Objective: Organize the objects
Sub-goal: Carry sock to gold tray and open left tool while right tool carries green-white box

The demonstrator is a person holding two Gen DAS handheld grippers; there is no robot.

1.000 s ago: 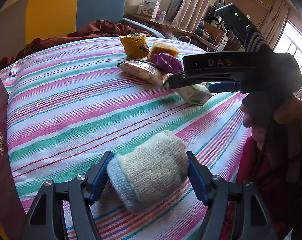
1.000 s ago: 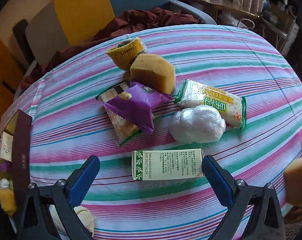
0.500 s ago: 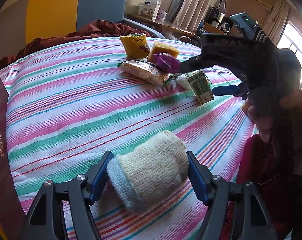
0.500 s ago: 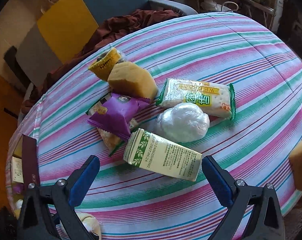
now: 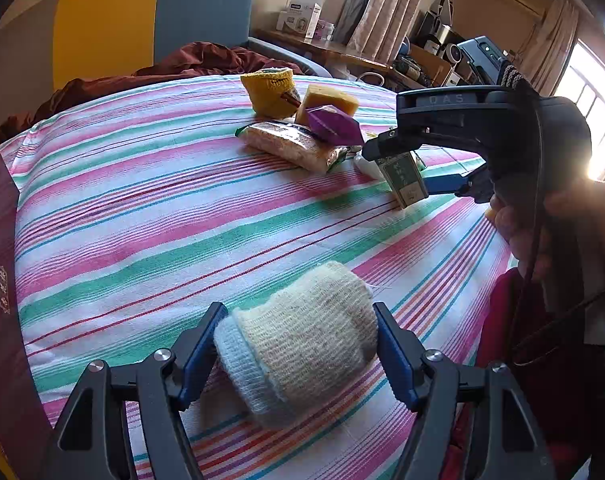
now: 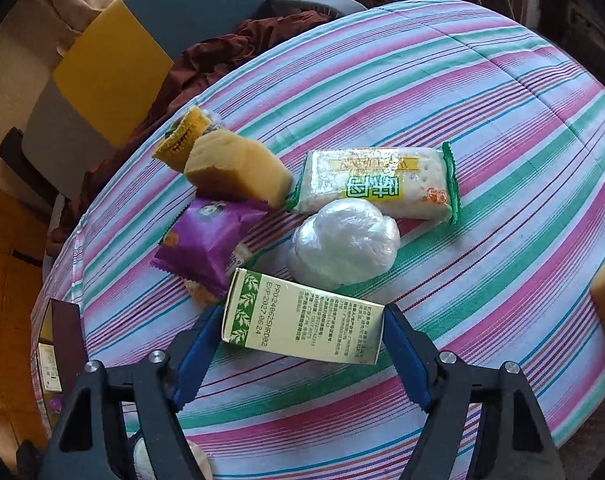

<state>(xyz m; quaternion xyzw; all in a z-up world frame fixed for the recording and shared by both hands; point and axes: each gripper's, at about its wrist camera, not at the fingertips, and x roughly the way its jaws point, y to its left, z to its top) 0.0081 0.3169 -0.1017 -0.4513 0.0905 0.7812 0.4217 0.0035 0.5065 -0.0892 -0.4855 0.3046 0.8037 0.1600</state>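
nearest, the left gripper [image 5: 296, 350] pinches a cream knitted sock roll [image 5: 302, 344] just above the striped tablecloth [image 5: 142, 220]. farther right, the right gripper [image 6: 300, 346] is closing, its blue pads at both ends of a green-and-cream box [image 6: 302, 326]. beyond the box lie a white wrapped bundle [image 6: 342, 250], a purple packet [image 6: 204, 246], a cracker pack [image 6: 376, 186] and a yellow sponge [image 6: 234, 170].

Tablecloth [image 6: 442, 92] pink, green, white stripes, carton [image 6: 302, 322] cream with green leaf band, snack pouch [image 6: 202, 240] purple, knitted sock [image 5: 302, 340] cream
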